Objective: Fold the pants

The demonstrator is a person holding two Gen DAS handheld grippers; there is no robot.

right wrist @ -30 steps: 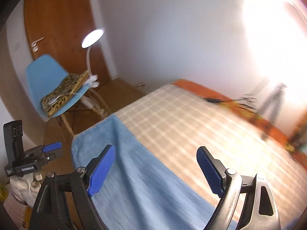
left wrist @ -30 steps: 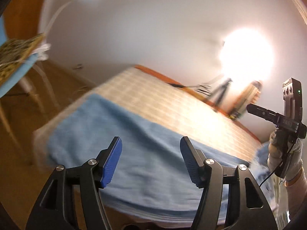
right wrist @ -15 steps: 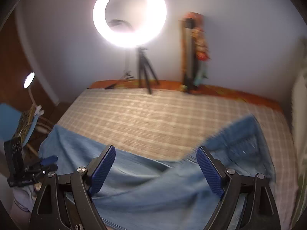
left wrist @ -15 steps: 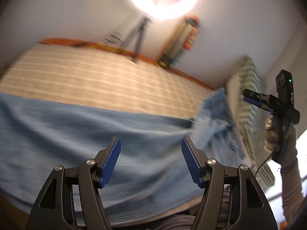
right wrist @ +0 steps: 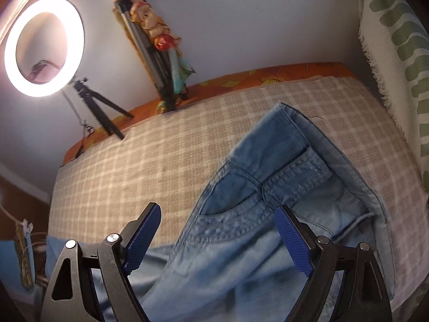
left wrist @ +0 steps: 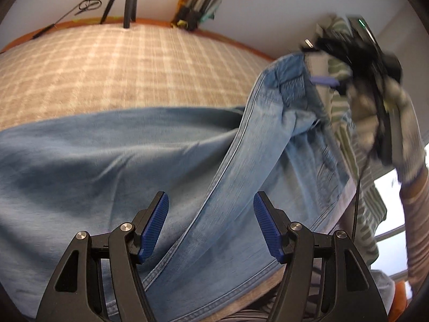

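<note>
Light blue jeans (left wrist: 241,166) lie across a bed with a beige checked cover (left wrist: 120,75). The legs stretch to the left and the waistband (right wrist: 292,171) lies at the right, one leg folded over the other. My left gripper (left wrist: 210,226) is open and empty, just above the leg near the front edge. My right gripper (right wrist: 217,237) is open and empty, just above the front pocket below the waistband. It also shows in the left wrist view (left wrist: 356,51), blurred, held in a gloved hand over the waistband.
A lit ring light on a small tripod (right wrist: 44,48) and a bundle of folded tripods (right wrist: 158,51) stand on the bed's far edge by the wall. A green and white pillow (right wrist: 399,53) lies at the right. A blue chair (right wrist: 16,263) stands far left.
Both grippers have swung from the leg end at the left toward the waistband at the right and dropped closer to the jeans. Both stayed open.
</note>
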